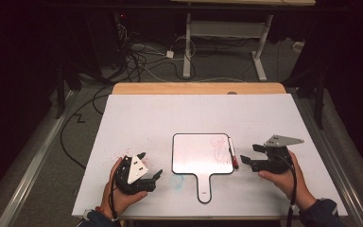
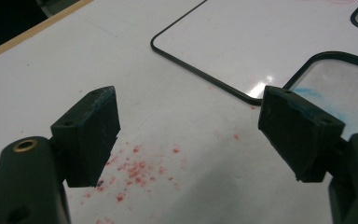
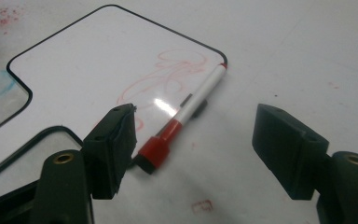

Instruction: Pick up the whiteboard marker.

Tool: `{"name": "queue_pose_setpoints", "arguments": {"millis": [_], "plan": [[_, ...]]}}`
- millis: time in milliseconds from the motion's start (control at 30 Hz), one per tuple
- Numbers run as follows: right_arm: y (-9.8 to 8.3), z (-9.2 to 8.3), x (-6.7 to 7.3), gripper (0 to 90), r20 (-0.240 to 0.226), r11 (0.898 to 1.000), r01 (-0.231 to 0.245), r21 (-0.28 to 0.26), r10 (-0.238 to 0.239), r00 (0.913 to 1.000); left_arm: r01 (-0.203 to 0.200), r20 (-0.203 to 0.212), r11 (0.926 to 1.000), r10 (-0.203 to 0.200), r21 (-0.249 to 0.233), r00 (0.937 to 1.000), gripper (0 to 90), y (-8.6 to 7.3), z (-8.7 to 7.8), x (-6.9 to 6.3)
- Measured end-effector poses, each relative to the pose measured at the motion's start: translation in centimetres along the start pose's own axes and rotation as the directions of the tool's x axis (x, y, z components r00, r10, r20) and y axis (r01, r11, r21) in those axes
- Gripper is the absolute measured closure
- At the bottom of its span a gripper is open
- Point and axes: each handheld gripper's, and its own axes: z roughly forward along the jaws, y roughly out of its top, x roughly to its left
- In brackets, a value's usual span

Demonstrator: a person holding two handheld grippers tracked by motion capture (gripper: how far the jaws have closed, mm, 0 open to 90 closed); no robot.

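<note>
Room around us is dark, with cables (image 1: 137, 56) on the floor and a second desk's legs (image 1: 187, 45) beyond the table (image 1: 142, 118). Its white top carries red specks (image 2: 135, 170) under the left gripper (image 1: 150, 164), a detail we catch best in the left gripper view. One paddle-shaped whiteboard (image 1: 196, 153) lies between our two grippers, handle toward us. The right gripper view lets us read a red scribble (image 3: 168, 77) on it, faint from above. One marker (image 1: 232, 152), red-capped, lies along the board's edge just ahead of the right gripper (image 1: 249, 154), its cap end near the inner jaw. Both grippers stand with jaws wide apart, holding nothing, each gripped by one hand (image 1: 123, 196).
</note>
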Motion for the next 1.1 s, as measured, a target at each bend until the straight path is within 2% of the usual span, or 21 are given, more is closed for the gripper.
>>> {"name": "queue_pose_setpoints", "arguments": {"millis": [67,133,233,333,433,467,533,600,700,733,800,867,967,1100], "plan": [[1.0,1.0,-0.6,36.3,-0.017,1.000,-0.029,0.013,0.029,0.9994,0.004,-0.007,1.0000,-0.004,-0.006,1.0000,18.8,0.1,0.1,0.0],[1.9,2.3,-1.2,37.3,-0.033,0.997,-0.063,0.043,0.064,0.9974,0.002,-0.016,1.0000,-0.003,-0.008,0.9999,18.6,0.0,0.3,0.0],[2.8,4.0,-1.7,42.4,-0.036,0.993,-0.084,0.084,0.087,0.9955,-0.007,-0.017,1.0000,0.007,0.007,0.9998,18.7,-0.2,0.5,0.0],[3.1,5.6,-2.0,47.6,-0.044,0.988,-0.099,0.120,0.105,0.9935,-0.016,-0.020,0.9997,0.016,0.019,0.9997,18.7,-0.4,0.6,0.0],[3.3,6.8,-2.2,54.6,-0.049,0.983,-0.120,0.136,0.128,0.9906,-0.010,-0.017,0.9997,0.010,0.021,0.9998,18.6,-0.4,0.6,0.1],[3.3,7.2,-2.3,55.4,-0.032,0.982,-0.124,0.141,0.130,0.9910,-0.010,-0.017,0.9997,0.010,0.023,0.9998,18.6,-0.4,0.6,0.1],[3.2,7.7,-2.6,60.0,-0.042,0.978,-0.140,0.153,0.148,0.9881,-0.010,-0.013,0.9995,0.011,0.029,0.9999,18.6,-0.5,0.6,0.1],[3.0,8.1,-2.8,63.6,-0.036,0.975,-0.157,0.155,0.165,0.9857,-0.015,-0.016,0.9993,0.016,0.035,0.9997,18.6,-0.6,0.7,0.0],[2.9,8.1,-3.0,67.2,-0.058,0.974,-0.166,0.155,0.177,0.9826,-0.015,-0.015,0.9991,0.016,0.040,0.9998,18.6,-0.6,0.7,0.0],[2.9,8.1,-2.9,68.1,-0.060,0.974,-0.163,0.156,0.174,0.9829,-0.015,-0.016,0.9990,0.015,0.041,0.9998,18.6,-0.6,0.7,0.1],[2.9,8.1,-2.9,73.3,-0.102,0.973,-0.158,0.170,0.177,0.9790,-0.008,-0.014,0.9991,0.009,0.042,0.9999,18.6,-0.7,0.8,0.0],[2.9,8.1,-2.7,80.4,-0.102,0.974,-0.148,0.169,0.166,0.9808,-0.011,-0.010,0.9988,0.011,0.048,0.9999,18.6,-0.7,0.8,-0.1],[2.8,7.9,-2.8,81.1,-0.102,0.976,-0.144,0.165,0.162,0.9815,-0.016,-0.007,0.9987,0.016,0.049,0.9998,18.6,-0.8,0.8,-0.2],[2.9,7.6,-2.8,81.1,-0.096,0.980,-0.133,0.149,0.148,0.9843,-0.002,-0.005,0.9987,0.002,0.050,1.0000,18.7,-0.7,0.8,-0.1]]}}
